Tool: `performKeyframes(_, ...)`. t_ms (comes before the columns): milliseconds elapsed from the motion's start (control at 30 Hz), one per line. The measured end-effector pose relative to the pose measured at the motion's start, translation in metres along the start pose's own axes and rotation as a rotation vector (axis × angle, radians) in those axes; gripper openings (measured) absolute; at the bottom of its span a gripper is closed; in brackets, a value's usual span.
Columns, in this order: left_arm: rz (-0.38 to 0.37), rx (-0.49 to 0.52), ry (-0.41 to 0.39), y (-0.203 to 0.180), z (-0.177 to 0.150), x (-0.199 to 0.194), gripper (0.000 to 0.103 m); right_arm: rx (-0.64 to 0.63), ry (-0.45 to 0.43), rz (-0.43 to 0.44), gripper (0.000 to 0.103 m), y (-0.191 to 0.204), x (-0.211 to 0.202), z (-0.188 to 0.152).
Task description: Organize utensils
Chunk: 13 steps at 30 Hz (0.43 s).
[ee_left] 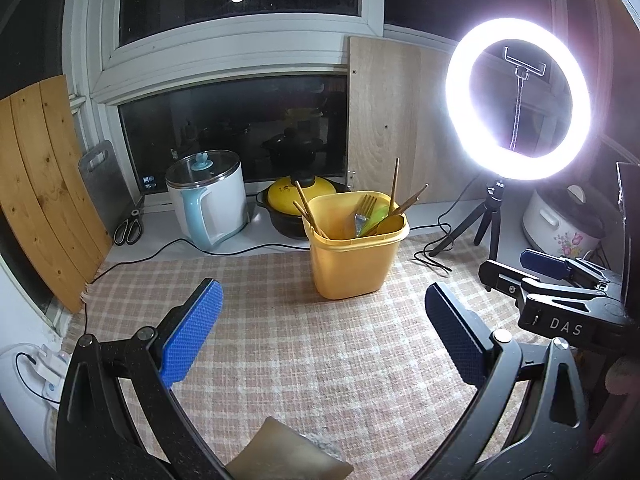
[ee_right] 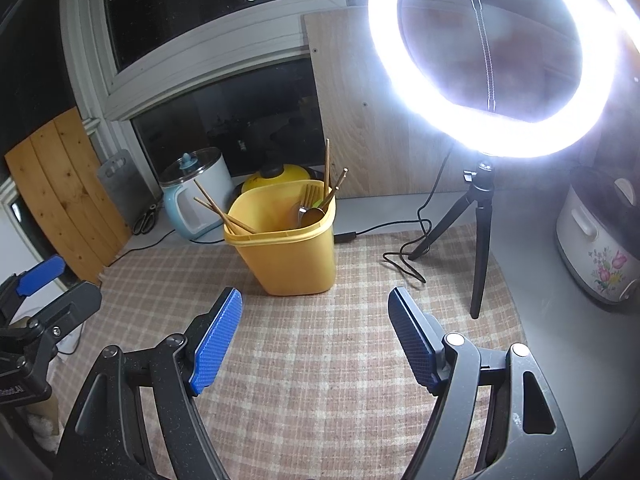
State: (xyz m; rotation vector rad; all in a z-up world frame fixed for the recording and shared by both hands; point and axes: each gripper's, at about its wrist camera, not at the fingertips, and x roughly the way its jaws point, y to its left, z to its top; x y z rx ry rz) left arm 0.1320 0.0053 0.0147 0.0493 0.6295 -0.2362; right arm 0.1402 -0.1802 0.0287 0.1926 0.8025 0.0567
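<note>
A yellow plastic utensil holder (ee_left: 352, 258) stands upright on the checked tablecloth (ee_left: 304, 344); it also shows in the right wrist view (ee_right: 288, 254). Inside it stand several wooden chopsticks (ee_left: 394, 184), a fork (ee_left: 363, 210) and a spoon (ee_left: 390, 224). My left gripper (ee_left: 324, 320) is open and empty, a short way in front of the holder. My right gripper (ee_right: 316, 328) is open and empty, also in front of the holder. The right gripper shows at the right edge of the left wrist view (ee_left: 560, 280).
A lit ring light on a tripod (ee_right: 480, 232) stands right of the holder, its cable (ee_right: 404, 264) on the cloth. A white kettle (ee_left: 208, 200), a yellow-lidded pot (ee_left: 300, 196), scissors (ee_left: 130, 226) and wooden boards (ee_left: 44, 184) line the back. A floral rice cooker (ee_right: 600, 248) sits right.
</note>
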Motion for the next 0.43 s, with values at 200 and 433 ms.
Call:
performKeyframes(200, 0.004, -0.007, -0.007, -0.0008, -0.0015, -0.0042, 0.103, 0.008, 0.002, -0.001, 0.076, -0.0026, -0.0025, -0.0013)
performKeyframes(433, 0.012, -0.016, -0.006, -0.0024, -0.0032, -0.0064, 0.103, 0.011, 0.005, -0.002, 0.075, -0.0032, -0.0044, -0.0034)
